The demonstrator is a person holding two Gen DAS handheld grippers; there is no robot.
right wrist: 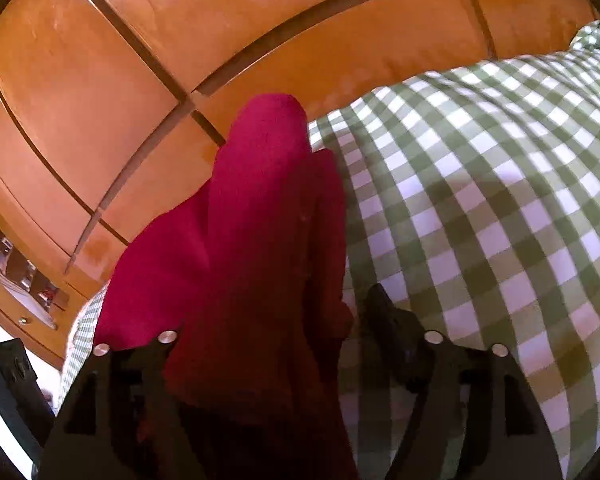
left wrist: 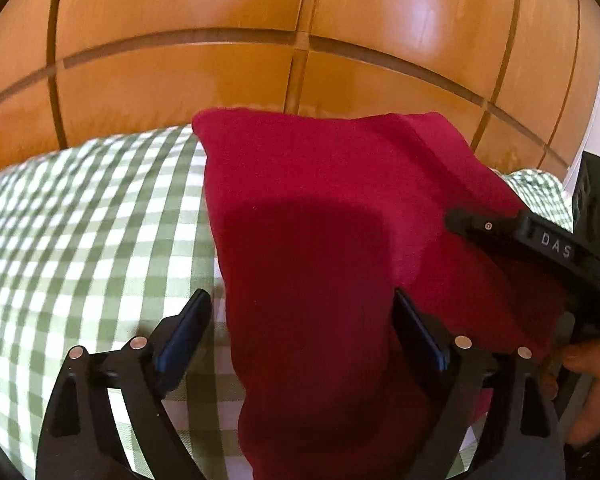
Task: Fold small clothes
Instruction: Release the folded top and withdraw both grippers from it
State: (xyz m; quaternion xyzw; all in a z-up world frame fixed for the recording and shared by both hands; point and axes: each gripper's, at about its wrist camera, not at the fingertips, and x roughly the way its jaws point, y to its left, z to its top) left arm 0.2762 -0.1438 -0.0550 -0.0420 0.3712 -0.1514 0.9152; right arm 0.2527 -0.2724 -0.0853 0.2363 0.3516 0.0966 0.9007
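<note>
A small dark red garment (left wrist: 320,208) lies on the green and white checked cloth (left wrist: 80,220). In the left wrist view my left gripper (left wrist: 300,308) is open, its fingers wide apart on either side of the red fabric's near part. The right gripper's finger (left wrist: 500,228) comes in from the right and rests on the garment's right edge. In the right wrist view the red garment (right wrist: 260,220) runs between the open fingers of my right gripper (right wrist: 268,312); the left finger is partly hidden under fabric.
A glossy orange wooden panelled wall (left wrist: 260,40) rises just behind the checked surface (right wrist: 480,200). A shelf with small items (right wrist: 20,276) shows at the left in the right wrist view. A person's hand (left wrist: 592,364) holds the right gripper.
</note>
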